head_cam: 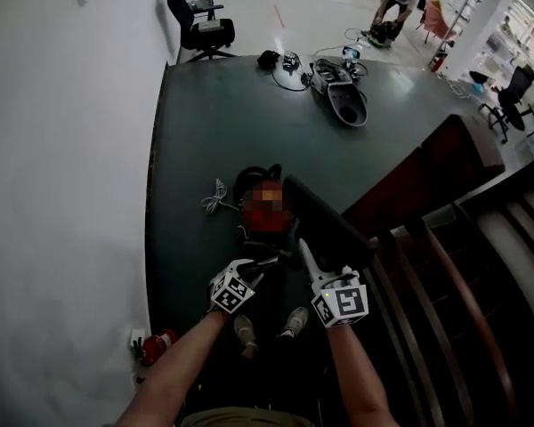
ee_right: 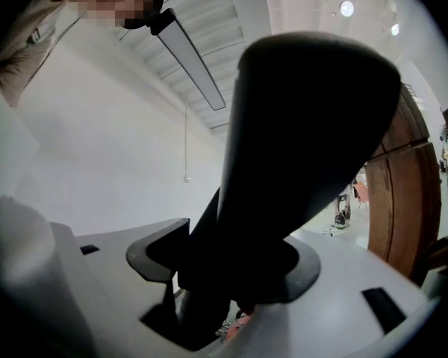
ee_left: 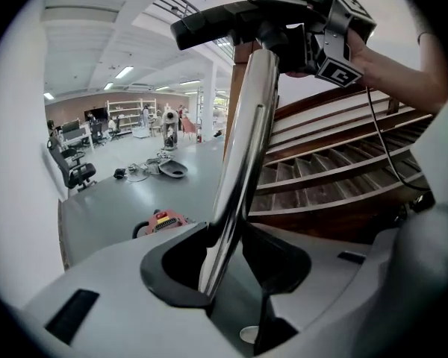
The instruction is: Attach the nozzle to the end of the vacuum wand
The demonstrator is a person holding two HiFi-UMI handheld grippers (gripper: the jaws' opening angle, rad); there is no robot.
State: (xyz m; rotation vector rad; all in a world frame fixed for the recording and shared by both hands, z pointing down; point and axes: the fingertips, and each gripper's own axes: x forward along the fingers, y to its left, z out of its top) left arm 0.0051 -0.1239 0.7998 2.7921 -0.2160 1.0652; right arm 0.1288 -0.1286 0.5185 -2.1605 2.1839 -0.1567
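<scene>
The left gripper [ee_left: 222,278] is clamped tight on the shiny metal wand [ee_left: 243,155]. The right gripper [ee_right: 231,289] is closed around the black nozzle [ee_right: 306,125], which sits at the wand's top end. If the two are out of line, the nozzle could jam or seat crooked, and a hard push might make the smooth tube slip or twist in its grip.

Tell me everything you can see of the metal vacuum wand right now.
The wand is a slim, straight tube, shiny like chromed metal, with a groove along its length. In the left gripper view it runs steeply upward, leaning slightly right. The left gripper is shut on its lower part. Its upper end meets the black nozzle, which the right gripper holds; whether it is seated I cannot tell.
</scene>
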